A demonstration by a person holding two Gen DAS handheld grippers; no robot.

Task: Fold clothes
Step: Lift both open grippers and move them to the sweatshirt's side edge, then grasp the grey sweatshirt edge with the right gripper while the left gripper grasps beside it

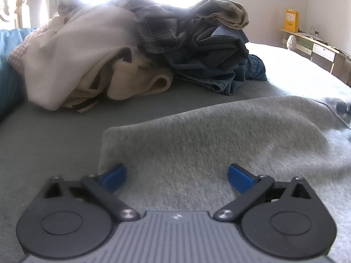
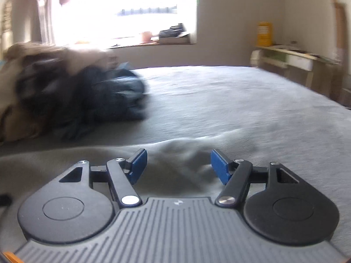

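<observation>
Nearest in the left wrist view: left claw [image 1: 176,176] spread wide, blue pads [image 1: 238,176] apart with nothing pinched, hovering low over the grey sweatshirt [image 1: 219,135]. Spread flat on the bed [image 1: 54,131], that grey sweatshirt, its near left corner just beside the left pad, its knit running off to the right edge of the frame. Nearest in the right wrist view: right claw [image 2: 178,166] likewise parted, pads clear of any cloth, gap between them empty, over a rumpled grey fold of the same sweatshirt [image 2: 182,153]. Beyond the sweatshirt, bare grey bed cover [image 2: 241,100], then a heap of unfolded clothes [image 1: 153,50] well apart from the sweatshirt: cream fleece [image 1: 76,65] on the left, a dark plaid shirt [image 1: 162,32] on top at the middle, blue jeans [image 1: 219,76] at the right base, a khaki piece [image 1: 230,11] draped over the peak. Same heap blurred at the left of the right wrist view [image 2: 76,92]. Farther back on the right, a light-coloured desk [image 1: 318,46] against the wall, a yellow box [image 1: 291,20] standing on it. Farthest of all, a bright window [image 2: 122,8] behind the heap, small objects on its sill too washed out to tell.
</observation>
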